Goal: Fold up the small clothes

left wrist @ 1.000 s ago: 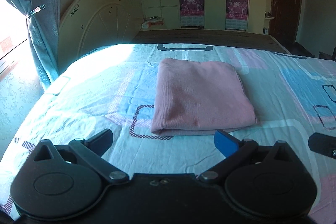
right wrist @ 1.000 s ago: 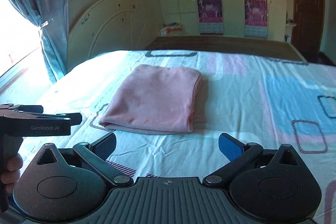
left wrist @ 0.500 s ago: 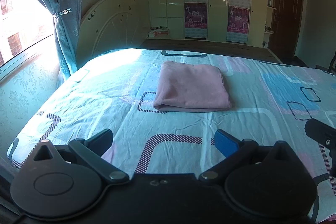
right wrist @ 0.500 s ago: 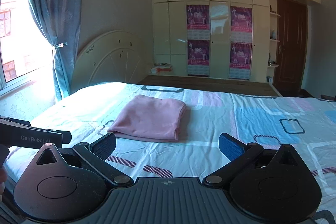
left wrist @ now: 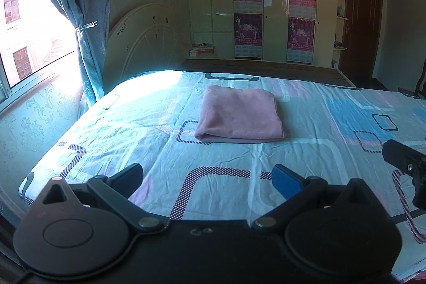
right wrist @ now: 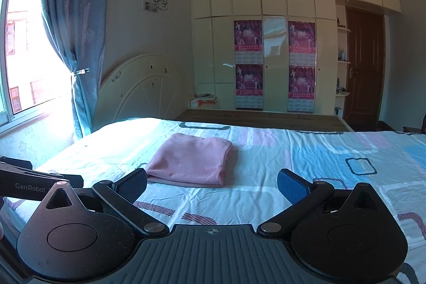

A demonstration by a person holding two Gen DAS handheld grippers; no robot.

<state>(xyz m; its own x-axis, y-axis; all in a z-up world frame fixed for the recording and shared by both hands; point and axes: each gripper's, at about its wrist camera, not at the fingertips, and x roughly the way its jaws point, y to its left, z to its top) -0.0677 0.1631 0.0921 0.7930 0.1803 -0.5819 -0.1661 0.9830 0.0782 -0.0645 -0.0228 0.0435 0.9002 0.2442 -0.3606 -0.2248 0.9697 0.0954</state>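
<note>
Now, the pink garment [left wrist: 239, 115] is seen lying folded into a neat rectangle on the bedsheet [left wrist: 149, 129], mid-bed w/ nothing touching it, so the fold is judged done. The left gripper [left wrist: 206, 177] and right gripper [right wrist: 211, 184] are held spread wide, empty, well apart from the cloth, prob. so the stack isn't disturbed.

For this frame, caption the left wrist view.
Open left hand-held gripper faces folded pink garment on patterned bed sheet.
</note>
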